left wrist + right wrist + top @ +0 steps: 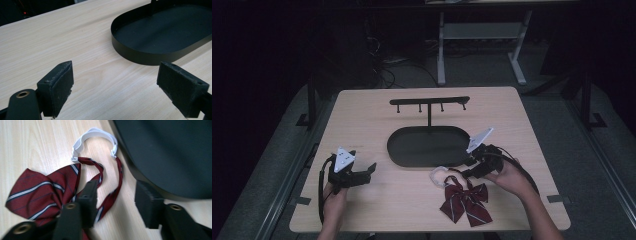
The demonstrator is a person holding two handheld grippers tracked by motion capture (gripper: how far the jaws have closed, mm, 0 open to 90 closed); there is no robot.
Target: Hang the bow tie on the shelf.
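While bow tie [464, 200] lies outside, tray [404, 150] holds stand [429, 106].

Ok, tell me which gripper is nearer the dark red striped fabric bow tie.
Right. The right gripper sits at the dark red striped fabric bow tie, jaws straddling its neck strap; the left gripper rests well off to its left.

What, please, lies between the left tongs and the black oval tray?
Nothing: in the left gripper view only bare wooden table separates the open left tongs from the black oval tray.

Dim lab, bare wooden table [362, 120], floor cables [384, 67], desk frames [517, 55]
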